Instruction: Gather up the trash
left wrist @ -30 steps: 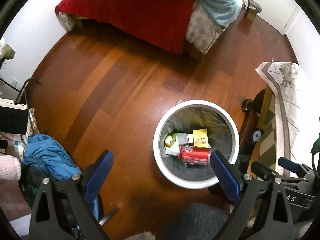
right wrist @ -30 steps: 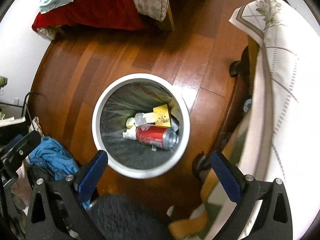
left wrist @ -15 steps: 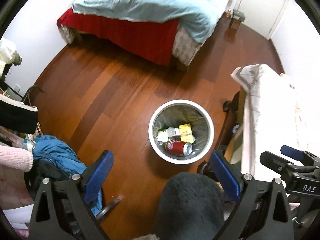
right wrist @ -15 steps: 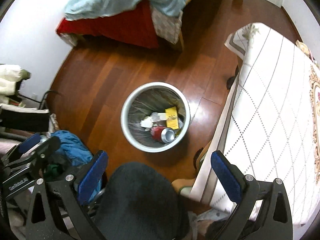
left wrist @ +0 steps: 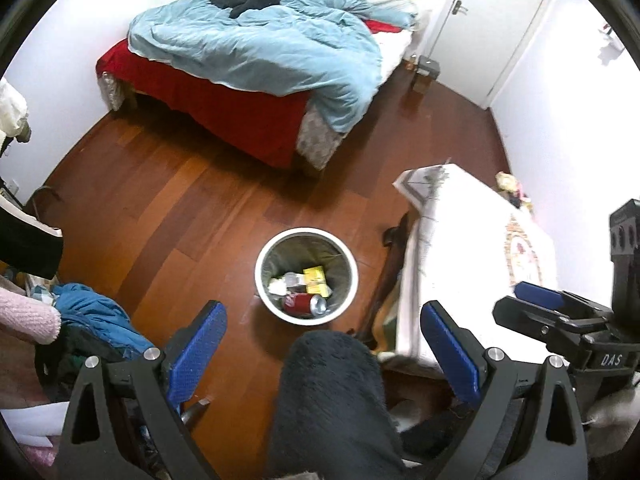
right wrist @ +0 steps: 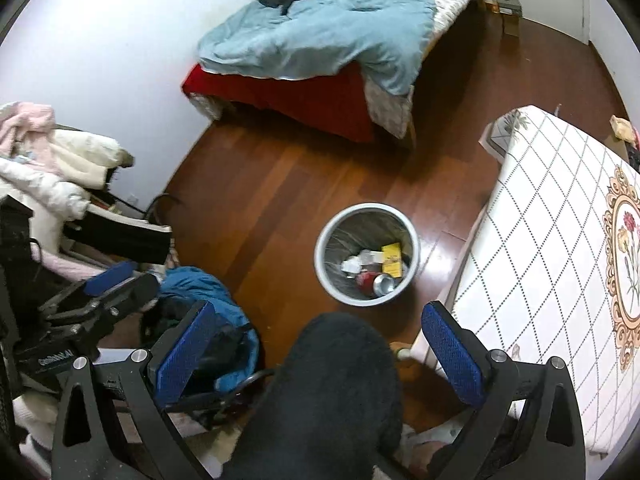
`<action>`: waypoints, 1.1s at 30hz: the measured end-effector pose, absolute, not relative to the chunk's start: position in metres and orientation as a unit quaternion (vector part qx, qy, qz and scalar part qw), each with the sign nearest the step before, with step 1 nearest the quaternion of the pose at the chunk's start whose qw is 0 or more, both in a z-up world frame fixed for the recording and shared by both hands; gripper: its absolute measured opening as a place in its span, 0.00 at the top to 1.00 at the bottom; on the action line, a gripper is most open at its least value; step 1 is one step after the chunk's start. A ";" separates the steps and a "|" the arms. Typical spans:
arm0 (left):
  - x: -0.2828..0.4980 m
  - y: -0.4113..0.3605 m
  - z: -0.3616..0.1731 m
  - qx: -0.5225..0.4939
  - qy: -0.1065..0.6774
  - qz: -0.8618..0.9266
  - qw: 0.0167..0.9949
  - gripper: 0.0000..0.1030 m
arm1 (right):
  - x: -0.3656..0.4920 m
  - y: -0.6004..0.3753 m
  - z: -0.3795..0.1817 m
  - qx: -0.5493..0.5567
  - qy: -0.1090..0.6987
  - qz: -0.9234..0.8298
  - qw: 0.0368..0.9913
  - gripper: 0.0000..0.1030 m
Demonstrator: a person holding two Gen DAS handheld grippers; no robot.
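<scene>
A white round trash bin (left wrist: 265,255) stands on the wooden floor beside the table; it also shows in the right wrist view (right wrist: 322,240). Inside lie a red soda can (left wrist: 303,303), a yellow box (left wrist: 316,279) and crumpled white paper (left wrist: 278,285). My left gripper (left wrist: 323,354) is open and empty, high above the floor. My right gripper (right wrist: 316,354) is open and empty, also high up. A dark fuzzy sleeve (left wrist: 332,396) fills the space between the fingers in both views.
A bed (left wrist: 256,56) with a light blue duvet stands at the back. A table with a white patterned cloth (right wrist: 552,248) is on the right. A chair piled with clothes (right wrist: 60,168) and a blue garment (left wrist: 88,312) stand on the left.
Both grippers have risen well away from the bin, which now looks smaller and farther. More of the bed, table and door has come into view. Both stay open.
</scene>
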State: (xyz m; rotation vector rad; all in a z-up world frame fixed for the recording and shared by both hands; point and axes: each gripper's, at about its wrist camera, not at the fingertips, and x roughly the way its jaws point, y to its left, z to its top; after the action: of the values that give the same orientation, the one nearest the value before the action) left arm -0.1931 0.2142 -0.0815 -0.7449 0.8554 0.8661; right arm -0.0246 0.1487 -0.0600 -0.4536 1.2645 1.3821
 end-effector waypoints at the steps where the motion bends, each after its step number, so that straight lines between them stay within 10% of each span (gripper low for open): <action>1: -0.193 0.211 -0.077 -0.342 0.390 0.396 0.758 0.04 | -0.026 0.146 -0.054 -0.191 0.538 0.593 0.568 0.00; 33: -0.216 0.176 -0.019 -0.333 0.343 0.387 0.789 0.04 | -0.050 0.124 0.017 -0.182 0.522 0.634 0.542 0.00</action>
State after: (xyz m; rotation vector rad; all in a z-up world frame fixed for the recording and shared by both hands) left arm -0.2155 0.1763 -0.0190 -0.7169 0.7393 0.8331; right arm -0.0498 0.1236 0.0172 -0.4317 1.2396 1.5051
